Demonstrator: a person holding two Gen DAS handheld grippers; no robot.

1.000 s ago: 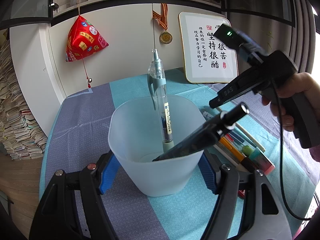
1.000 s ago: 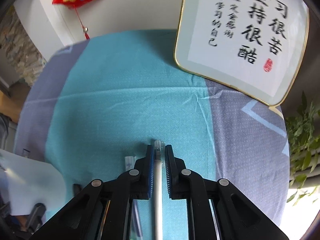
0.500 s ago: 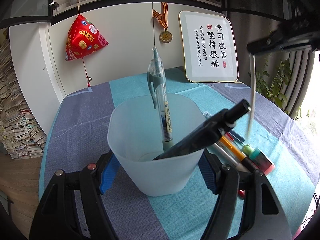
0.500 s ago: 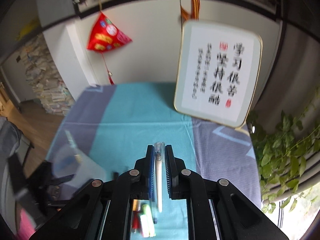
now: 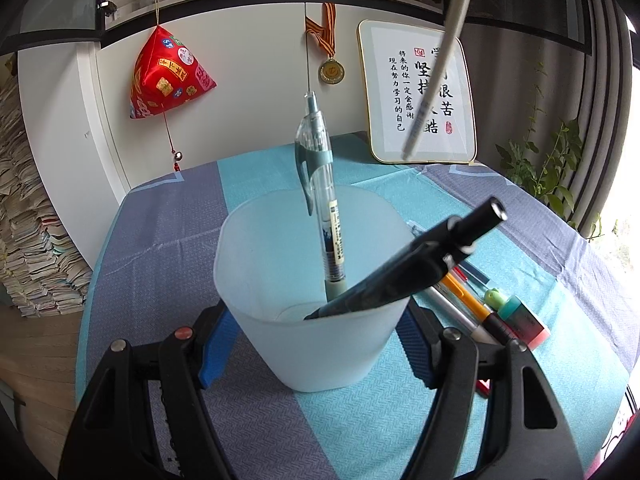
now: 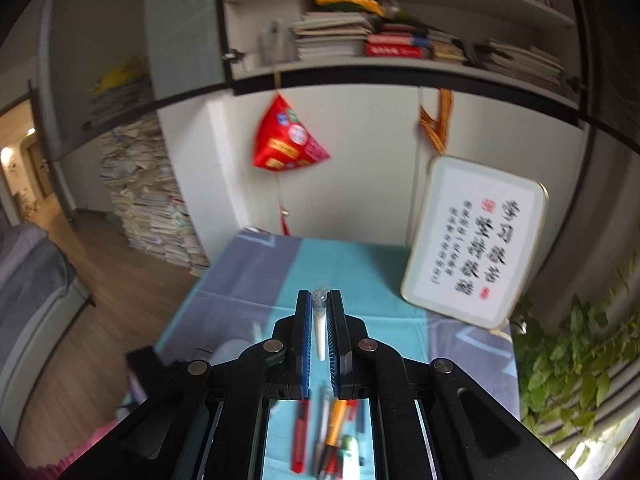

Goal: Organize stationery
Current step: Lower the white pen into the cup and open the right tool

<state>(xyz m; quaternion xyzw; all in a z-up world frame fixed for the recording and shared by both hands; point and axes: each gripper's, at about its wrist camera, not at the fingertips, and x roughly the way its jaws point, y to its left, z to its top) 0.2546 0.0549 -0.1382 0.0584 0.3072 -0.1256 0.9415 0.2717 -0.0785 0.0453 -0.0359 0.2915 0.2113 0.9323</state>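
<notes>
My left gripper [image 5: 316, 322] is shut on a translucent white cup [image 5: 280, 264], its blue pads [image 5: 218, 340] pressed against both sides. A clear teal-clipped pen [image 5: 326, 208] and a black pen [image 5: 420, 268] stand in the cup. My right gripper [image 6: 319, 300] is shut on a slim white pen [image 6: 320, 332], held high over the table. In the left wrist view that white pen [image 5: 436, 60] hangs down from the top edge, above and to the right of the cup; the gripper holding it is out of that frame.
Several loose pens [image 5: 468, 300] and a green-pink eraser [image 5: 520, 318] lie on the blue-teal tablecloth [image 5: 160, 220] right of the cup, the pens [image 6: 332, 432] also showing under the right gripper. A framed calligraphy board [image 5: 420, 92] leans at the back. A paper stack [image 5: 24, 220] stands left.
My right gripper rose from the table with the white pen and swung left; it has gone out of the left wrist view, only the hanging pen shows. The left gripper and cup stayed put.
</notes>
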